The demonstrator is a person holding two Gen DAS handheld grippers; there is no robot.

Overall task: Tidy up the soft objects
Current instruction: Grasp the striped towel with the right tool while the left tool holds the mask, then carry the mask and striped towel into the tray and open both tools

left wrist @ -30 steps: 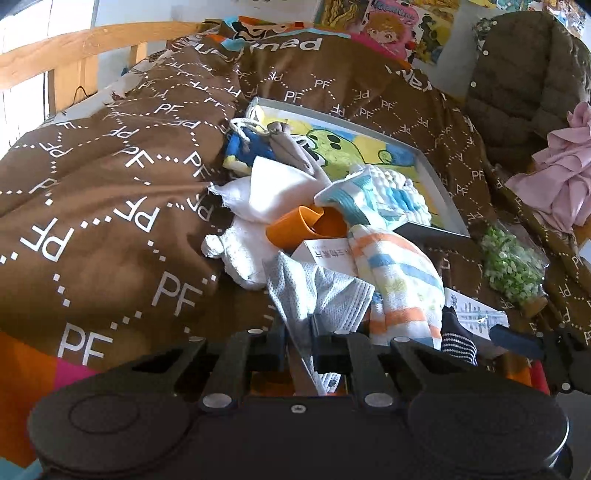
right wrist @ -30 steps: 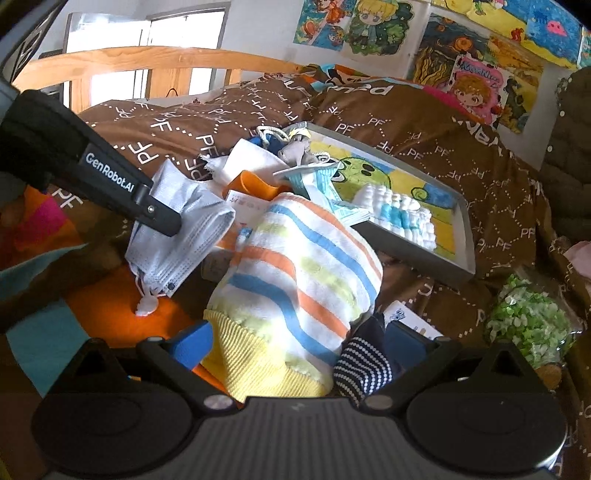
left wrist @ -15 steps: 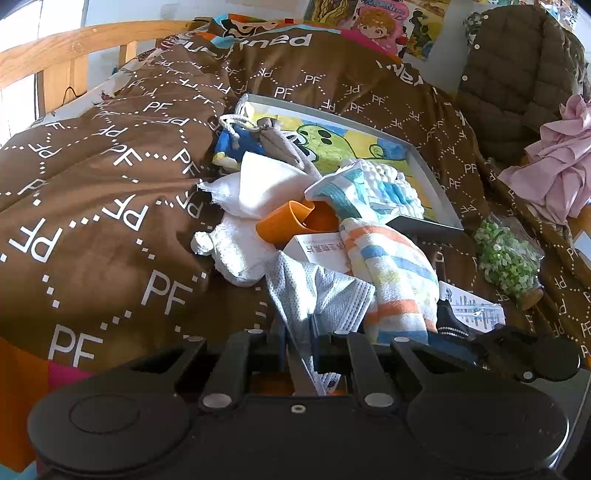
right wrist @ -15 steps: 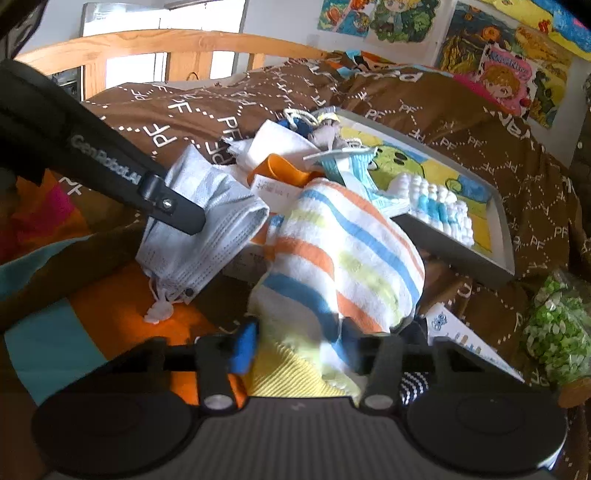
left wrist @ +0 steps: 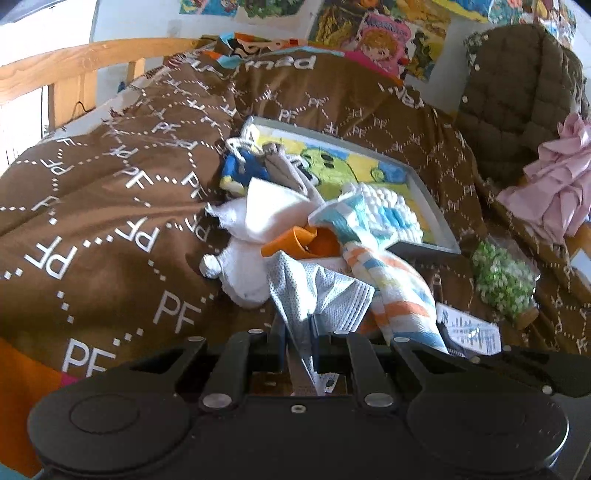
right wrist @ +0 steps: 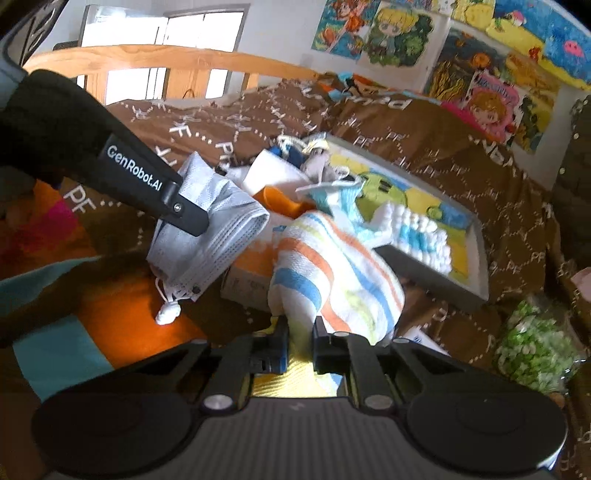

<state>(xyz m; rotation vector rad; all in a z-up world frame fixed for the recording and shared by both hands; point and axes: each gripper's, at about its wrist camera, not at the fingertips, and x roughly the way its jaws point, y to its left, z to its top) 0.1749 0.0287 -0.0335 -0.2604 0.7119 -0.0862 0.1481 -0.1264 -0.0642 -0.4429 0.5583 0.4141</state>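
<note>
On the bed's brown blanket [left wrist: 110, 206], our right tool [right wrist: 299, 334], jaws gaping a second ago, has just closed and now pinches the striped towel [right wrist: 332, 273] at the pile's near edge. Our left tool [left wrist: 297, 332] still pinches the grey face mask [left wrist: 317, 291]. Beyond lies a grey tray [left wrist: 439, 221]; cartoon posters [right wrist: 391, 33] cover the far wall.

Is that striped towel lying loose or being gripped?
Gripped. The right gripper has just closed its jaws on the striped towel, whose cloth bunches between them.
</note>
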